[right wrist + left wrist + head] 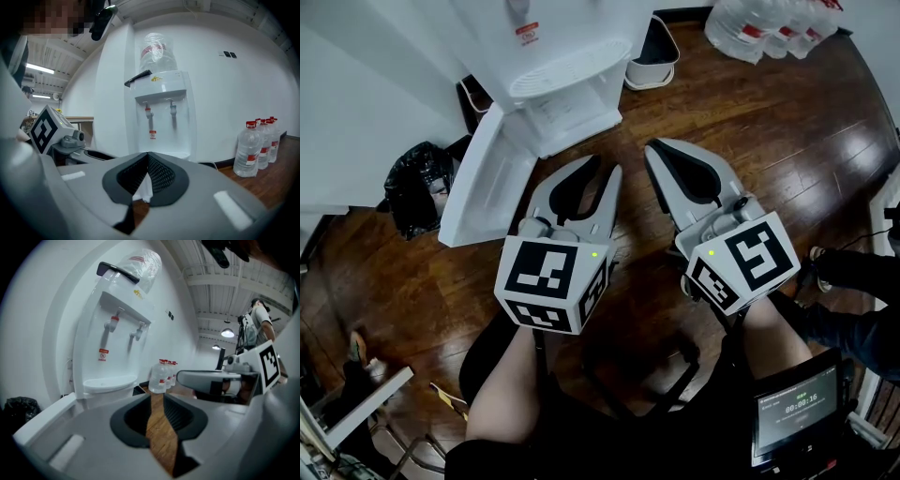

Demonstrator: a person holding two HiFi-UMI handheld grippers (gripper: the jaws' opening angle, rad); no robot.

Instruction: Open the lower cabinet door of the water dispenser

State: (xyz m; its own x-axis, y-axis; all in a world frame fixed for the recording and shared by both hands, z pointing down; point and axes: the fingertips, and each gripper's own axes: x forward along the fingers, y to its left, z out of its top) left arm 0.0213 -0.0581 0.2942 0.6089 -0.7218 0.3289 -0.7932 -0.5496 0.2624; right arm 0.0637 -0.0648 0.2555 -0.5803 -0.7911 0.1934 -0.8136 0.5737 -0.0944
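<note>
Dark wooden floor (769,131) fills the head view, white wall running along the top and left; up at top centre stands the white water dispenser (553,66), bottle on top as the right gripper view shows it, and its lower cabinet door (483,183) is swung wide open, hanging out toward the left of the frame with the cabinet opening bare beside it; a black bag (417,178) sits on the floor just left of that door; a cluster of water bottles (759,23) waits at top right, well apart from the dispenser; now the left tongs (606,167), mid-frame, point up toward the dispenser, jaws a narrow gap apart with only floorboards showing between them, holding nothing; just beside them, the right tongs (649,146) have their jaws pressed fully together, tip to tip, empty as well; neither pair touches the door or the dispenser; both sit short of it, marker cubes facing the camera; at lower right, a small screen (795,412) glows.
</note>
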